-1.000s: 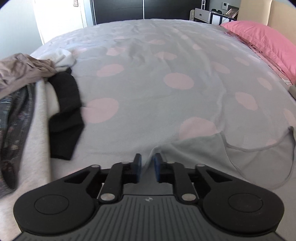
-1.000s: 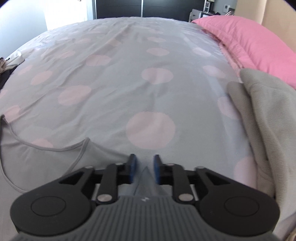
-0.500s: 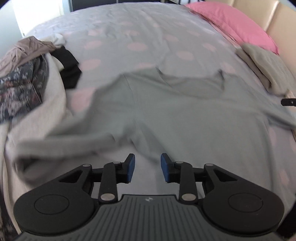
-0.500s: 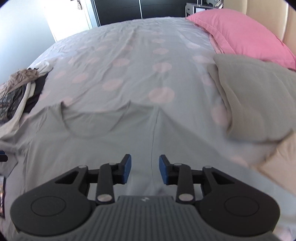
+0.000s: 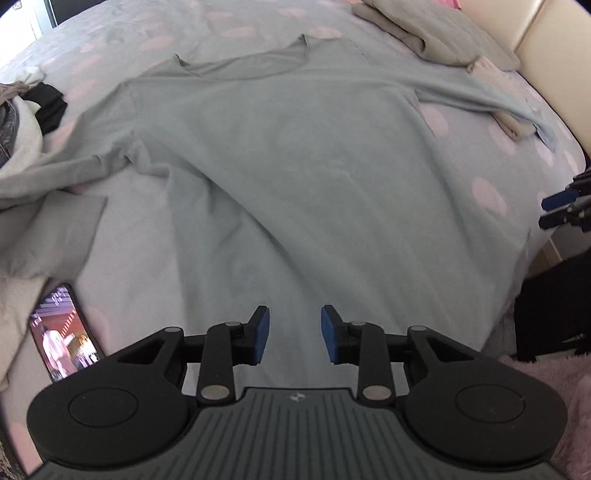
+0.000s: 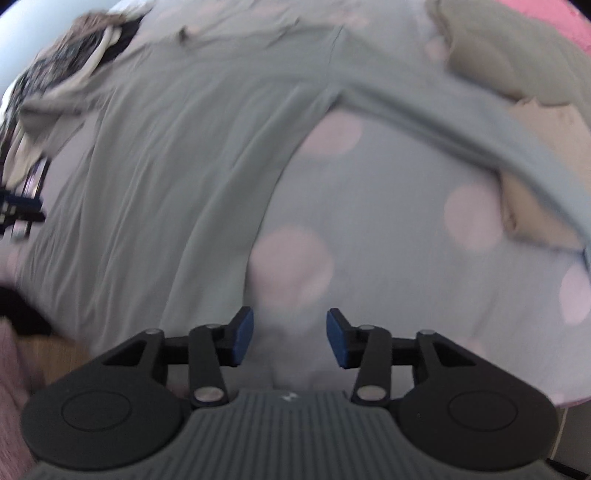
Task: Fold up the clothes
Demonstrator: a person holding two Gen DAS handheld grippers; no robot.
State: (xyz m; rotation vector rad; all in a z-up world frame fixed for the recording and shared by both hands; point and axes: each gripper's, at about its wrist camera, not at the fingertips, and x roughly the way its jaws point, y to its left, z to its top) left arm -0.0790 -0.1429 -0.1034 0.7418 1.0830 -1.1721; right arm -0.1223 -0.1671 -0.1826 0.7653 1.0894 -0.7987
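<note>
A pale grey long-sleeved shirt point(image 5: 303, 155) lies spread flat on the bed, neckline at the far side, one sleeve out to each side. It also shows in the right wrist view point(image 6: 177, 147). My left gripper point(image 5: 294, 334) is open and empty above the shirt's near hem. My right gripper point(image 6: 290, 339) is open and empty above the bedspread, just right of the shirt's side edge; its fingertips point(image 5: 557, 201) show at the right edge of the left wrist view.
The bedspread point(image 6: 388, 240) is grey with pink dots. A pile of clothes point(image 5: 22, 122) lies at the left, a folded grey garment point(image 5: 436, 33) at the far right. A lit phone point(image 5: 61, 332) lies at the near left. The bed's near edge is under both grippers.
Both grippers let go of the shirt's shoulders, opened, and pulled back toward the near edge of the bed. The shirt now lies spread out flat.
</note>
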